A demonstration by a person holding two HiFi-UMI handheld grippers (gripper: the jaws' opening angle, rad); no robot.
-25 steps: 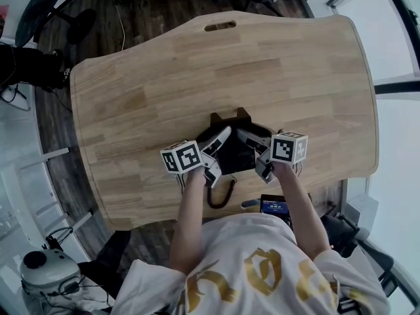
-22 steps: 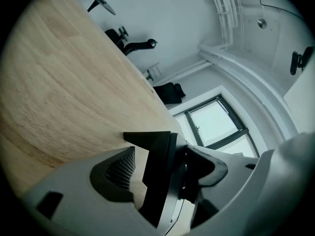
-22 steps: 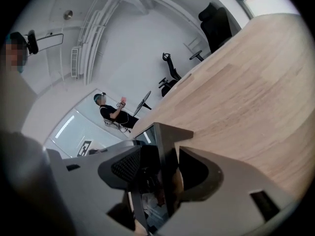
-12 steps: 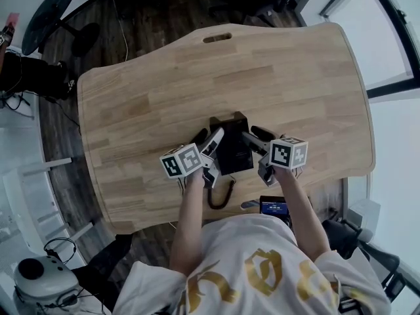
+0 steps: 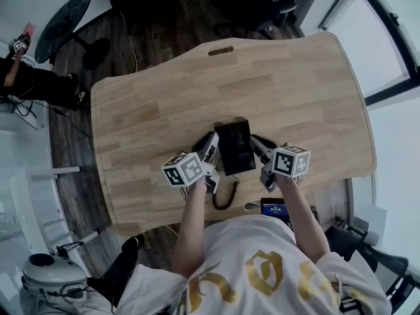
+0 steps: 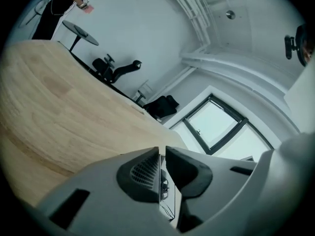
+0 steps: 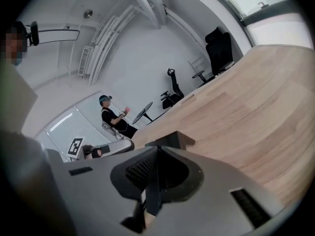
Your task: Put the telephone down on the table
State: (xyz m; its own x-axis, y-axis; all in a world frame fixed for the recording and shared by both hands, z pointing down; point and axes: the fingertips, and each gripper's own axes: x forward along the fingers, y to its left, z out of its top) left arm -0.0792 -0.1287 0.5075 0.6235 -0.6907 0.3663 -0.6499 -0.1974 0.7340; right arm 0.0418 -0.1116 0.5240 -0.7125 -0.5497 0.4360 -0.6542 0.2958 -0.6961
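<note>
Spreading across most of the head view, the pale, round-cornered wooden surface (image 5: 151,104) carries only one thing, which leaves plenty of room for setting something down. The person in the white shirt with gold lettering (image 5: 262,268) stands at its near edge with both forearms reaching forward, so the work happens close to the body.

The flat, black, rectangular telephone (image 5: 235,146) lies on the surface just inside that near edge, its long side running away from the person. It looks to be resting flat on the wood, so the put-down seems essentially done.

The grey left gripper (image 6: 162,154) sits just beside the telephone's left edge. Its jaws are closing and stand almost together, with a thin slit between the ribbed pads and nothing in it. The grey right gripper (image 7: 157,150) sits just beside the right edge. Its jaws are also closing, the pads already meet, and they too hold nothing; a black corner of the telephone shows past them on the wood. Flanking the telephone from both sides suits a two-handed carry of a wide, flat thing. With neither pair of pads on it, both grippers appear to have let go.

The thin, black, coiled cord (image 5: 226,197) curls from the telephone's near end toward the surface's edge, slack and pulling on nothing.
</note>
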